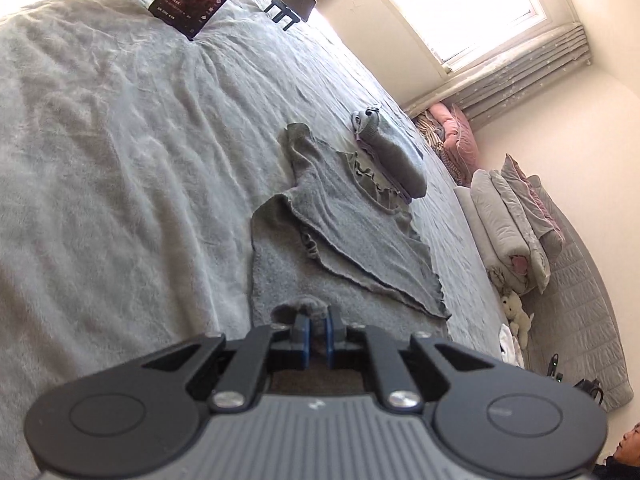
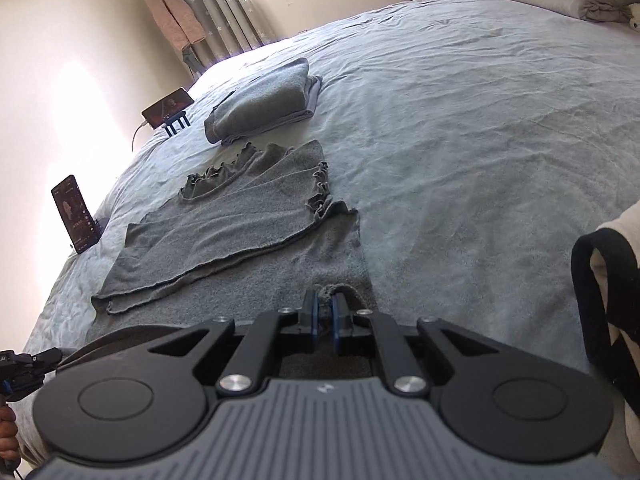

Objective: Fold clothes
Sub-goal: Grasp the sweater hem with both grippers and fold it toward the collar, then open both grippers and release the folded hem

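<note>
Grey knit top lies flat on the bed, sleeves folded in. Both the left gripper and right gripper are clenched on its near hem, seemingly at opposite corners. Carry both corners evenly toward the ruffled neckline, keeping the hem taut.

Black gripper bodies with blue pads, silver screws, ribbed grey housing, apparently plastic.
</note>
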A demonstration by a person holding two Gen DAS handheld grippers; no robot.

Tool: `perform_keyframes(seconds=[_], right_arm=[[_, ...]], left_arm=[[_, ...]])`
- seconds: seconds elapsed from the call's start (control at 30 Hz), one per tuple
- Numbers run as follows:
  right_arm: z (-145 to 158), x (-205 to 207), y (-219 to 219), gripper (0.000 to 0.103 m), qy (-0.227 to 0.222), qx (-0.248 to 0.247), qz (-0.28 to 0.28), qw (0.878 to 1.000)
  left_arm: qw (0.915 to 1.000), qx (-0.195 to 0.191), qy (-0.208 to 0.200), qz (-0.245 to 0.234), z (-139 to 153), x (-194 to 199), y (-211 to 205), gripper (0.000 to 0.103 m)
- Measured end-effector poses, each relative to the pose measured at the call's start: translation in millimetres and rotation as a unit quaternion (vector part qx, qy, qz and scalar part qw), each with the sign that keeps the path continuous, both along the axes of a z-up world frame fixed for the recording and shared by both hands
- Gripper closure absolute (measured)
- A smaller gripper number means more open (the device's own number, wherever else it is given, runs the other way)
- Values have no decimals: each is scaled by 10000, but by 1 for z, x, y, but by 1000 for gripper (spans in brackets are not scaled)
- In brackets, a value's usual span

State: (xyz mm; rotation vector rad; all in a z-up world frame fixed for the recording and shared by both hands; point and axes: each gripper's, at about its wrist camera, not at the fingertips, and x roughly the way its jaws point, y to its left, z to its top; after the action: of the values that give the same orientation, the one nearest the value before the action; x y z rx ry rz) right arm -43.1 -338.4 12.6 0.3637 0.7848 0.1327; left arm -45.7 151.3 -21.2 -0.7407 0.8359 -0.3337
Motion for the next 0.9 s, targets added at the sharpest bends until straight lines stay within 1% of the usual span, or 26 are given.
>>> perform_keyframes(seconds=[0.13, 0.17, 0.2, 0.23, 0.27, 0.3, 0.33, 0.37, 0.4, 0.43, 0.47, 0.5, 0.53, 0.6, 0.7, 0.8, 0.87, 0.9], right_arm=[[-18, 14, 4, 94, 73, -190, -80, 9998], [-21, 14, 5, 94, 43, -215, -89, 9997], [-23, 12, 6, 93, -26, -217, -91, 9997], [-23, 9, 6, 88, -145, -192, -85, 9997], [-22, 5, 6, 88, -284, -164, -78, 9994], [-22, 1, 5, 87, -411, -157, -76, 9990], [-22, -2, 4, 80, -498, -179, -80, 9986], [-22, -5, 2, 67, -584, -201, -83, 9981], [-21, -9, 0, 62, -719, -265, -138, 9970], [-19, -12, -3, 54, -858, -316, -232, 9955], [-19, -13, -6, 50, -926, -289, -292, 9949], [-19, -14, -9, 49, -993, -262, -353, 9941], [-18, -14, -12, 49, -1060, -235, -414, 9932], [-20, -14, -12, 49, -1084, -218, -377, 9931], [-22, -13, 1, 49, -1214, -743, -162, 9897], [-25, -8, 17, 49, -1376, -1292, 133, 9819], [-29, -3, 23, 49, -1429, -1439, 353, 9786], [-31, -1, 26, 49, -1418, -1478, 443, 9778]], left_arm=[[9995, 304, 24, 66, -7, 14, -5, 94], [9992, 381, 41, 113, -9, 15, -5, 87], [9993, 370, -6, 84, -10, 15, -5, 79], [9995, 295, -139, 21, -10, 13, -4, 72], [9994, 220, -276, -40, -9, 11, -3, 54], [9987, 174, -468, -46, -8, 7, -2, 40], [9981, 191, -593, 32, -7, 2, -1, 35], [9972, 210, -715, 108, -7, -2, 0, 32], [9964, 252, -796, 143, -4, -4, 1, 32], [9956, 295, -877, 178, -2, -6, 1, 31], [9946, 337, -958, 213, 1, -7, 2, 31], [9935, 387, -1039, 243, 3, -9, 2, 31], [9921, 556, -1113, 184, 7, -8, 0, 31], [9869, 1049, -1220, 80, 13, -5, -8, 31], [9743, 1898, -1199, -209, 18, 5, -27, 33], [9688, 2114, -1188, -511, 15, 17, -37, 35], [9648, 2258, -1196, -619, 12, 23, -41, 44], [9627, 2334, -1199, -666, 11, 26, -43, 47]])
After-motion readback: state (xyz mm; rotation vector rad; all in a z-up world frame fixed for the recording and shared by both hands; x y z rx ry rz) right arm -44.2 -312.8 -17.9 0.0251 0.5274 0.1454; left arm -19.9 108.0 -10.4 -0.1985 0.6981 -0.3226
